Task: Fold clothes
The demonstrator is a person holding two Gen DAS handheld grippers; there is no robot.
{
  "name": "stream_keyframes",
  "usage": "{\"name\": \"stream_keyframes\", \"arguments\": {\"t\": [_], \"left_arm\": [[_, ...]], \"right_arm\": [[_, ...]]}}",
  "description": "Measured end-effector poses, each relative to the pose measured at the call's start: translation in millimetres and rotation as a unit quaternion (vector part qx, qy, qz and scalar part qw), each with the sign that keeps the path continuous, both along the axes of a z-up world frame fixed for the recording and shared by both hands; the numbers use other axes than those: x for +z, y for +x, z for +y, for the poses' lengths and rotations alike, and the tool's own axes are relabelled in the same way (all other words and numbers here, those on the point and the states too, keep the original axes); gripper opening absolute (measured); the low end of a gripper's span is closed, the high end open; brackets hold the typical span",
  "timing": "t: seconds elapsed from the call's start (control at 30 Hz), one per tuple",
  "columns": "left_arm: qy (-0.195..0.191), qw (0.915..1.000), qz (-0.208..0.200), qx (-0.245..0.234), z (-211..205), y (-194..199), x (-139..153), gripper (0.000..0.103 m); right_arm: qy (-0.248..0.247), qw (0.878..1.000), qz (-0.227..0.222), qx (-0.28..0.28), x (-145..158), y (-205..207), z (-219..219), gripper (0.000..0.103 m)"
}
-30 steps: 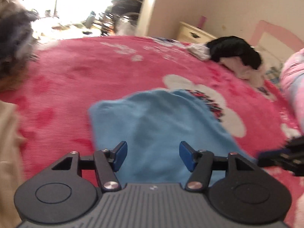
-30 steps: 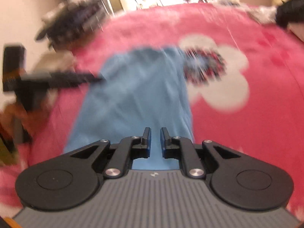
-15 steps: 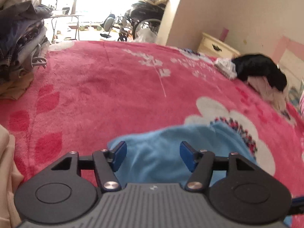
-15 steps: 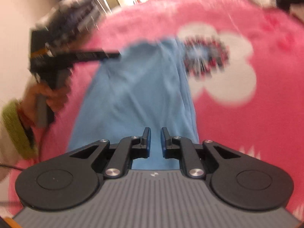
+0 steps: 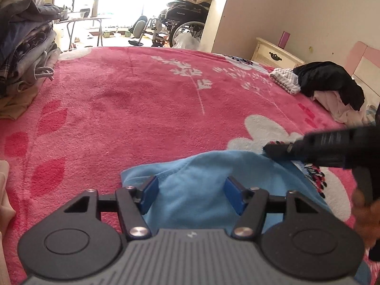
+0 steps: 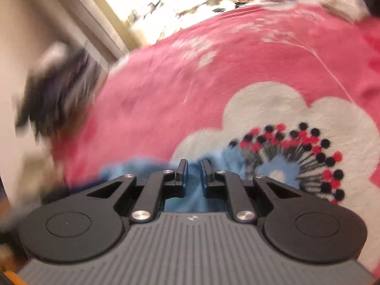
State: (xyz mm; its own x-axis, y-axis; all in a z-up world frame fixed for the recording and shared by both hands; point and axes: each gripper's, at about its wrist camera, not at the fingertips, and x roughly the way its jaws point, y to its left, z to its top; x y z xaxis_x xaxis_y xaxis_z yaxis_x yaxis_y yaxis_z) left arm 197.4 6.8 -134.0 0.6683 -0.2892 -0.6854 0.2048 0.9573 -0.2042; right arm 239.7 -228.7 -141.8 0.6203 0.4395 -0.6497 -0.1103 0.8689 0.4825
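Far left, a stack of folded clothes (image 5: 26, 47) sits at the edge of the bed (image 5: 133, 99), on its pink blanket with white flowers. Front and centre, the left claw (image 5: 190, 193) hovers low over the blue garment (image 5: 201, 180), fingers spread wide, blue pads clear of the cloth, nothing gripped. The garment lies bunched on the blanket at the near edge, its far rim humped up. To the right, the right claw (image 5: 273, 149) comes in from the side, tip right at the garment's upper right edge. Its own blurred view shows the fingers (image 6: 181, 174) nearly pressed together with blue cloth (image 6: 194, 190) bunched between and below them; pinching it, or merely over it, I cannot tell. Beyond, a black garment (image 5: 330, 80) is heaped on pale clothes.
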Motion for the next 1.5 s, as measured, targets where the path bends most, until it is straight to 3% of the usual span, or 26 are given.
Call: {"name": "stream_keyframes", "arguments": {"t": [0.1,0.3,0.4,0.57,0.73,0.93,1.0,1.13,1.27,1.5], "left_arm": [[0.000,1.0000,0.003,0.005,2,-1,2,0.064],[0.030,0.9989,0.023,0.028,2,-18,23,0.065],[0.061,0.9968,0.037,0.036,-3,-36,35,0.068],[0.116,0.9913,0.058,0.022,-27,-76,39,0.070],[0.129,0.9876,0.088,0.007,-43,-105,31,0.071],[0.166,0.9820,0.089,0.010,-53,-119,20,0.076],[0.166,0.9818,0.092,0.014,-53,-118,21,0.076],[0.169,0.9812,0.093,0.017,-53,-119,20,0.077],[0.177,0.9800,0.090,0.017,-56,-120,18,0.078],[0.188,0.9780,0.088,0.017,-59,-119,18,0.079]], "right_arm": [[0.078,0.995,0.010,-0.067,-2,-1,-32,0.011],[0.094,0.992,0.026,-0.081,8,-43,-60,0.016],[0.074,0.995,0.034,-0.064,18,-78,-60,0.020],[0.007,1.000,0.020,0.022,36,-134,-31,0.021],[-0.057,0.996,0.016,0.068,33,-172,-2,0.021],[-0.085,0.995,0.042,0.032,10,-183,-14,0.015],[-0.071,0.997,0.038,-0.001,14,-186,-25,0.015],[-0.113,0.993,0.008,-0.039,30,-197,-35,0.019],[-0.091,0.996,-0.024,-0.008,38,-213,-29,0.019],[-0.102,0.993,-0.003,0.052,16,-211,-2,0.019]]}}
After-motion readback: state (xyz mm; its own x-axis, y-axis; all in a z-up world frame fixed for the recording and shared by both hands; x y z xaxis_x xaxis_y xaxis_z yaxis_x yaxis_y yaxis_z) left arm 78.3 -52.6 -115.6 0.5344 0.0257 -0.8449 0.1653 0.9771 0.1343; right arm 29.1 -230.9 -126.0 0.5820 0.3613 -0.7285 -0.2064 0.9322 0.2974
